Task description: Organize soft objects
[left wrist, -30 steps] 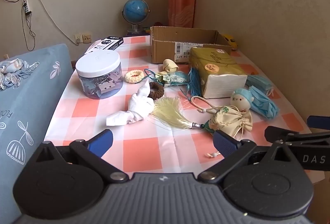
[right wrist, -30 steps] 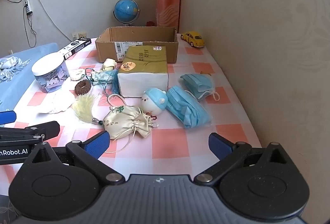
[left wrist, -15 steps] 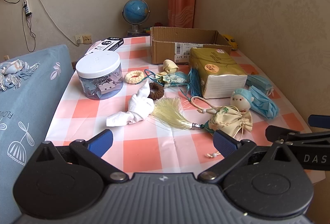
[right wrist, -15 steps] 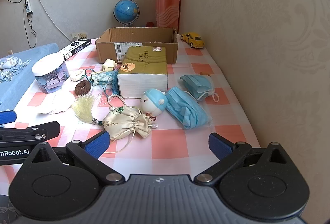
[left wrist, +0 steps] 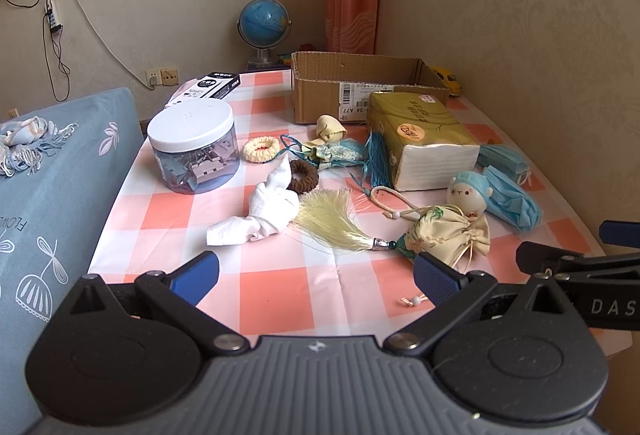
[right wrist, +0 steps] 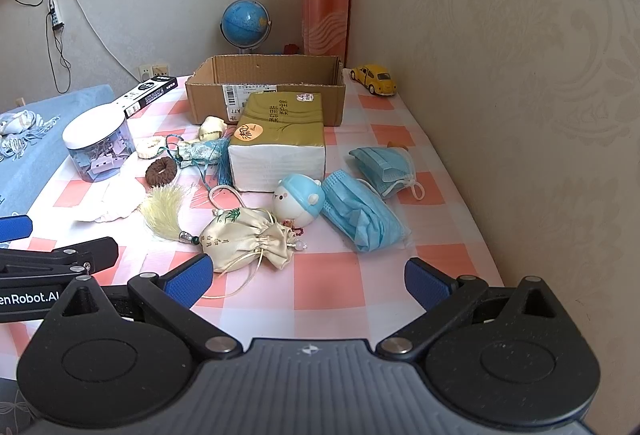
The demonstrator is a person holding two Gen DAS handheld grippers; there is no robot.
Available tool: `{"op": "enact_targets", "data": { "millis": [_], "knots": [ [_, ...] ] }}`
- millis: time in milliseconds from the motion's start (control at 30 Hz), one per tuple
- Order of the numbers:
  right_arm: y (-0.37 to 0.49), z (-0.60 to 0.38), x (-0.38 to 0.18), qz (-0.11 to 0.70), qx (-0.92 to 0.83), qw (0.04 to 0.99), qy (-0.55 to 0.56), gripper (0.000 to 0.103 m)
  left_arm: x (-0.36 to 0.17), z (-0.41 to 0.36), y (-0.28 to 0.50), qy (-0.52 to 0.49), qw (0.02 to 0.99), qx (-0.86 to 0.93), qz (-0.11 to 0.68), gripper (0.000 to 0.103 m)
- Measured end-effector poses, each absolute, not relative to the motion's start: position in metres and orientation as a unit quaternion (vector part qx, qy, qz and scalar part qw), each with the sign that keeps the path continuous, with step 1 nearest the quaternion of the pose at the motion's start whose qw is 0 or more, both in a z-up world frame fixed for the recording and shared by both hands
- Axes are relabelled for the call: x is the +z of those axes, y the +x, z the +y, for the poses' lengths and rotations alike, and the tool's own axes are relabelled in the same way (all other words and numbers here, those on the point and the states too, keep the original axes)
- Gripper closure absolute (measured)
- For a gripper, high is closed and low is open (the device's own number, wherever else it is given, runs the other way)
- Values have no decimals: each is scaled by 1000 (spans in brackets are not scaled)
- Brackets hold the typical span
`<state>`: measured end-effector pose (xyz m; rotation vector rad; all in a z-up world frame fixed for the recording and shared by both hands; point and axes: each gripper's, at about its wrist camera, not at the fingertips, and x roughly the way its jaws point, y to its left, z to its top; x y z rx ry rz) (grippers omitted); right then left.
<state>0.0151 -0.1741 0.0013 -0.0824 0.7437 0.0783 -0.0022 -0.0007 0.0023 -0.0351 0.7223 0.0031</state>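
I had both tools released and empty, the left gripper [left wrist: 316,277] and right gripper [right wrist: 308,279] hovering spread wide over the near edge of the checked table [right wrist: 332,291]. The cream drawstring pouch [right wrist: 244,241] lay just ahead of them, touching the blue-capped doll [right wrist: 298,199], with two face masks [right wrist: 362,213] beside it and the cardboard box [right wrist: 266,97] at the far end.

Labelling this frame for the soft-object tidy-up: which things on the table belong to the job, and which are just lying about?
Job: face masks, drawstring pouch, white cloth, brown scrunchie, cardboard box.
Lying about: clip jar, globe, toy car.
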Motion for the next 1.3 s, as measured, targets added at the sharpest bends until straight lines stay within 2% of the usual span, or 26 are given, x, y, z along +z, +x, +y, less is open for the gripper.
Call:
{"op": "enact_targets", "data": {
  "millis": [1300],
  "knots": [
    [22, -168, 4, 345, 69, 934, -68, 0, 1, 0, 10, -14, 934, -10, 357, 1]
  ]
}}
